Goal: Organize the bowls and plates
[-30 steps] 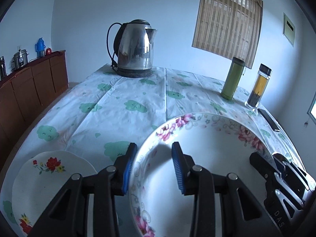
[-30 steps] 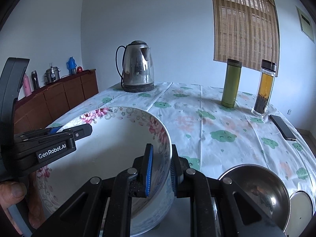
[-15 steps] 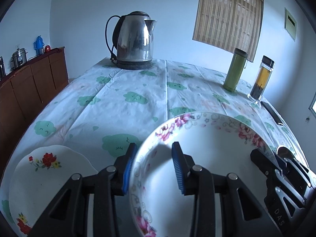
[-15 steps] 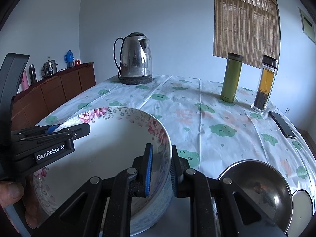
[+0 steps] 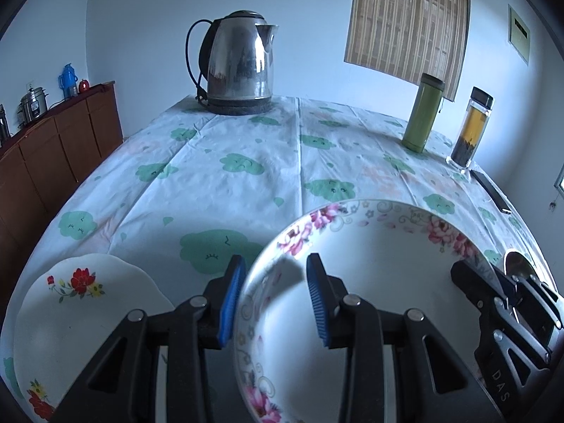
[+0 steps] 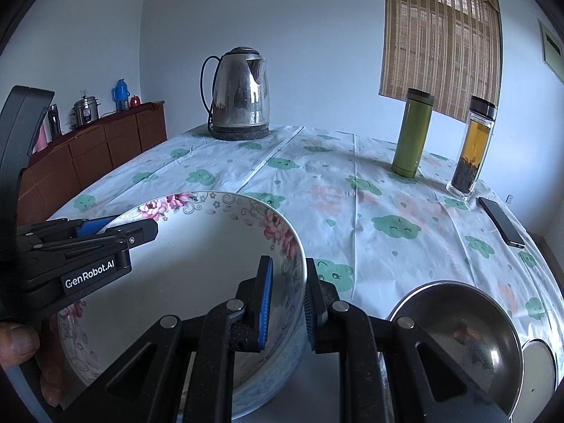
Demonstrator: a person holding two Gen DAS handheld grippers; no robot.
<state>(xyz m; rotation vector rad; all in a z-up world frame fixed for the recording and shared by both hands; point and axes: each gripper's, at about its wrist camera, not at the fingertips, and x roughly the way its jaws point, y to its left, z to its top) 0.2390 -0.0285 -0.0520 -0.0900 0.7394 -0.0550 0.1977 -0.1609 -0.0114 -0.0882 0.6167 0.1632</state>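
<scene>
While the right tongs point(image 6: 286, 298) pinch the floral bowl point(image 6: 197, 257) rim and the left tongs point(image 5: 274, 296) straddle its opposite rim, seemingly unclamped, above the table point(image 5: 246, 162), level lifting looks wise toward the plate point(image 5: 84, 320).

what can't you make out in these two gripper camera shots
- Left view: the left gripper hides the white red-flowered plate's near right edge.
- Right view: the right gripper covers the large pink-floral bowl's near wall.
- Right view: the frame edge cuts off the steel bowl.
</scene>
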